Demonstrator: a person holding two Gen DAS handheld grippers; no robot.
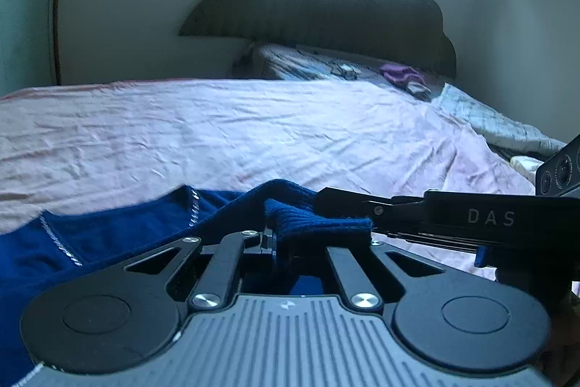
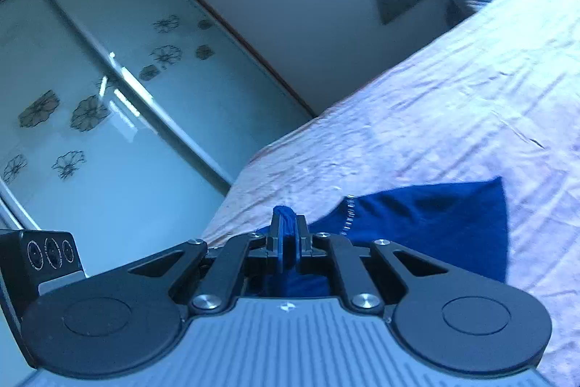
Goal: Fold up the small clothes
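Blue garment (image 1: 108, 242), a small knitted piece, is shown lying on the pink bed sheet (image 1: 253, 133) and lifted at two points near its closest edge. The left gripper (image 1: 275, 242) is seen clenched on a ribbed fold of the knit, which bulges above and to the right of the pinched jaws. The right gripper (image 2: 288, 238) is likewise clamped on a narrow bunch of the same blue cloth, a small tuft standing up between the jaws. In the left wrist view the right gripper enters from the right, its black body lettered "DAS", with its tip just beside the fold held by the left gripper.

The garment is deep blue, with a ribbed band at the held fold and smoother knit elsewhere. Lines of small silver stitches or beads (image 1: 194, 209) run along an edge. In the right wrist view a pointed corner (image 2: 496, 187) of the cloth lies flat on the sheet beyond the gripper.

The sheet is pale pink and finely wrinkled. Beyond it a dark scalloped headboard (image 1: 326, 6) is set against the wall, and a purple cloth (image 1: 400, 75) lies near the headboard. Frosted wardrobe doors (image 2: 108, 97) with flower outlines stand beside the bed.
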